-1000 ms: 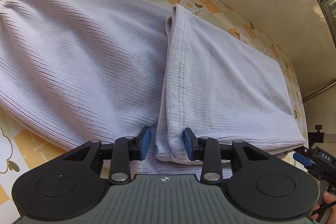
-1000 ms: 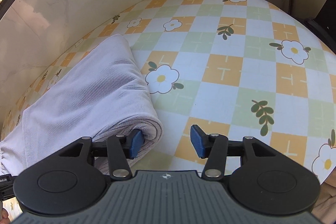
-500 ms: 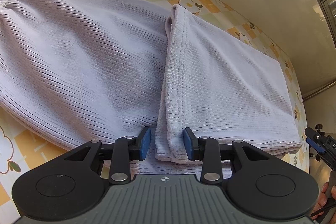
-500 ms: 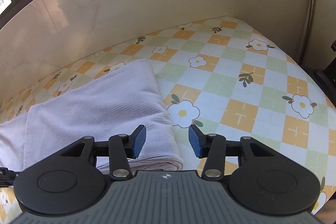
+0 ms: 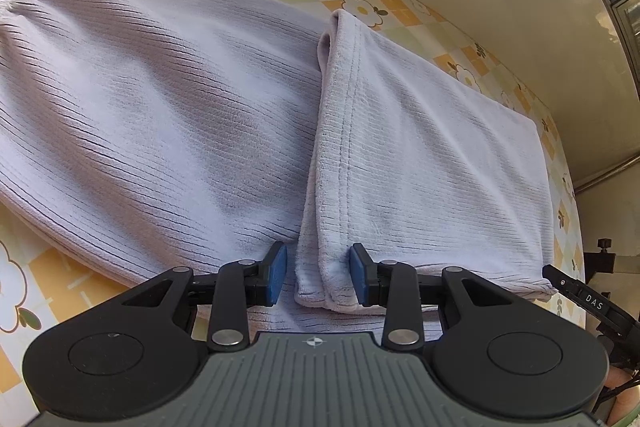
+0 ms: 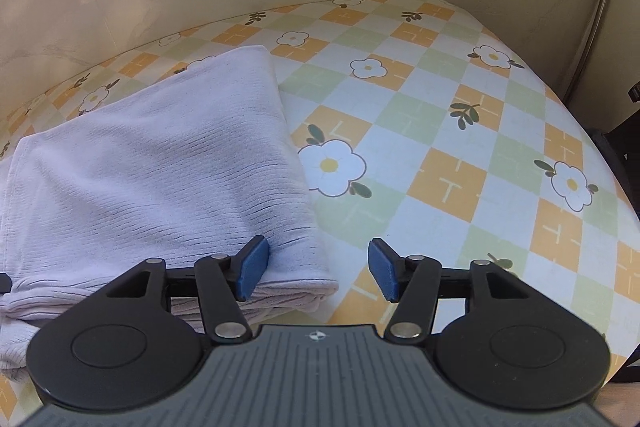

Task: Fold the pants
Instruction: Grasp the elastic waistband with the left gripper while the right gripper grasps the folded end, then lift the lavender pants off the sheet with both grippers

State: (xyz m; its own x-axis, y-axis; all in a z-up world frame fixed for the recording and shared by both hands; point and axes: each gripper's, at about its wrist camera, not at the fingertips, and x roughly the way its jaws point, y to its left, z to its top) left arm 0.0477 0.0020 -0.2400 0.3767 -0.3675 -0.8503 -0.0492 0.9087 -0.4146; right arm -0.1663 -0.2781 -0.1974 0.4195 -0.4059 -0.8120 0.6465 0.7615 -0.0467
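Two grippers, one garment. The pants, pale lilac ribbed knit, lie flat on the flower-checked tablecloth, waistband end toward ten o'clock in the left wrist view; the leg ends are laid back over the body toward two o'clock, making a doubled panel. Left gripper: jaws part-open astride the hem corner at six o'clock, pads apparently just clear of the cloth, so nothing clamped; placed, it seems, to pinch that corner. Right gripper: jaws have just been opening and stand wide, left pad resting on the folded corner at seven o'clock, right pad over bare cloth, nothing held; likely poised to take the matching corner for the next fold.
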